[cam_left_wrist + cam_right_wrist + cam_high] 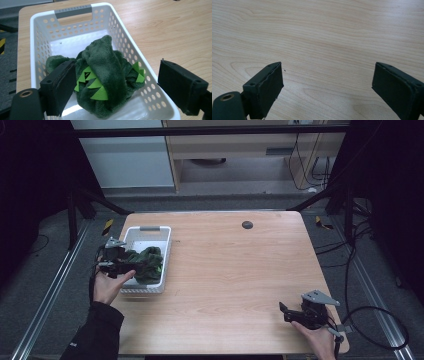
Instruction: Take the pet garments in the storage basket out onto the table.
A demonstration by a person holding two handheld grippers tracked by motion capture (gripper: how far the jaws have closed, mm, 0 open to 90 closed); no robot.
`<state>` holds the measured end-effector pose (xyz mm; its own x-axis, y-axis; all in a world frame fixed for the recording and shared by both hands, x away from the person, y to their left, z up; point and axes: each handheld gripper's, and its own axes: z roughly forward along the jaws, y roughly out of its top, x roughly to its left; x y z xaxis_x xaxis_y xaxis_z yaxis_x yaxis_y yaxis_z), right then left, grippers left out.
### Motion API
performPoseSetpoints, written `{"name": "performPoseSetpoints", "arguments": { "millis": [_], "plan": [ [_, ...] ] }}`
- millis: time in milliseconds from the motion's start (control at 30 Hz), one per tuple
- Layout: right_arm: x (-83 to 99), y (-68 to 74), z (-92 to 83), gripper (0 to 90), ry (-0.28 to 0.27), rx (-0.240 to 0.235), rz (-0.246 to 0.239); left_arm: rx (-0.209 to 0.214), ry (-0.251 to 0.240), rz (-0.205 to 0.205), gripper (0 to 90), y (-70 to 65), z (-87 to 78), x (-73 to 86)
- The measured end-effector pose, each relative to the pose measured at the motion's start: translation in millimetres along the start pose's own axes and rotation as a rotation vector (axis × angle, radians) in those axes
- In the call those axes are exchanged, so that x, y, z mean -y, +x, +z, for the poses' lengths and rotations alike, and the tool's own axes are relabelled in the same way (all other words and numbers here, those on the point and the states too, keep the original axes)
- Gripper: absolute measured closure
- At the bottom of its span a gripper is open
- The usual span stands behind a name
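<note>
Plush (105, 75) lies bunched in the near half of the basket (37, 37), dark green pile with bright green felt spikes — it looks like a stuffed toy, folded on itself. Judging by the deep nap, it should be light, soft and squashy, not slippery and not breakable; it will give under the pads and could sag or unfold once lifted. Best hold, I think, is across the thick middle ridge, where the bulk gives the jaws something to bite; the thin spikes would likely slip out. The left gripper (112, 82) hangs over the basket with its jaws spread wide either side of the plush, one jaw close against it, nothing clamped. The right gripper (327, 85) rests low over bare table (324, 30), well apart — jaws likewise spread and empty. Count: one plush, one basket, two grippers.
</note>
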<state>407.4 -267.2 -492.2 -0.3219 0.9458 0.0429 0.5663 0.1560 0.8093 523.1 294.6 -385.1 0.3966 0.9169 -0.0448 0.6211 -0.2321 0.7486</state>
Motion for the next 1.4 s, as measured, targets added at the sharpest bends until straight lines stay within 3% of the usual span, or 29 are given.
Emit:
{"name": "performPoseSetpoints", "arguments": {
  "millis": [500, 1400],
  "plan": [
    [0.4, 0.7, 2.1, 9.6, 0.010, -0.010, -0.007, -0.015, 0.103, 0.045, 13.5, 4.0, 19.5, -8.0],
    [0.4, 0.9, 4.9, 9.6, 0.027, -0.017, -0.012, -0.003, 0.231, 0.054, 19.6, 8.0, 50.0, -7.5]
  ]
}}
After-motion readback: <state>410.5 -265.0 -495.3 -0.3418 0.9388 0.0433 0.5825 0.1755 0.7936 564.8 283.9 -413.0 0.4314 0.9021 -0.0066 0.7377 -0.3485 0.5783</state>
